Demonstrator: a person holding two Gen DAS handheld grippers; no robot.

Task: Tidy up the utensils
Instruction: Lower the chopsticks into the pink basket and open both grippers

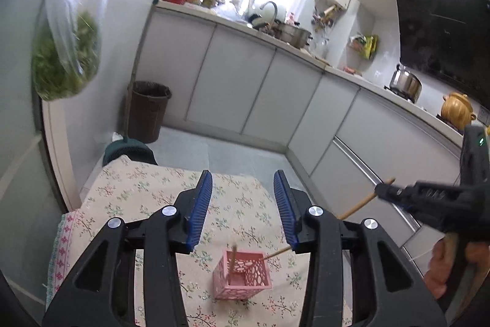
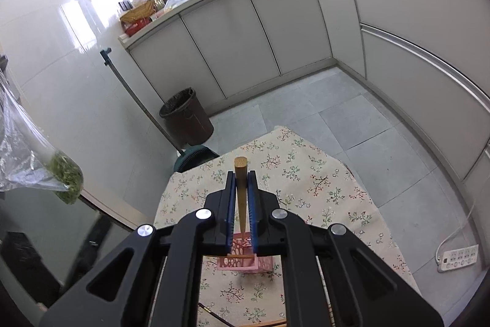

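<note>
A small kitchen with pale cabinets, a grey tiled floor and a brown bin [image 2: 186,116] by the far wall; nearest is a table under a flowered cloth [image 1: 147,198]. On the cloth stands a pink cut-out holder [image 1: 243,275] with one wooden chopstick already leaning inside it.

The right gripper [image 2: 241,206] is clenched on another chopstick [image 2: 240,192], held well above and to the right of the holder. In its own view the stick points down at the pink opening. The left gripper [image 1: 243,206] hangs released over the table, nothing between its blue pads.

The likely trouble: the stick is long and thin, so a slightly off lowering could catch the holder's rim and tip the light box, or send the tip down outside it. It could also knock the chopstick already inside.

The held stick's lower tip is hidden behind the gripper body. More utensils lie at the near table edge, cut off and hard to identify.
</note>
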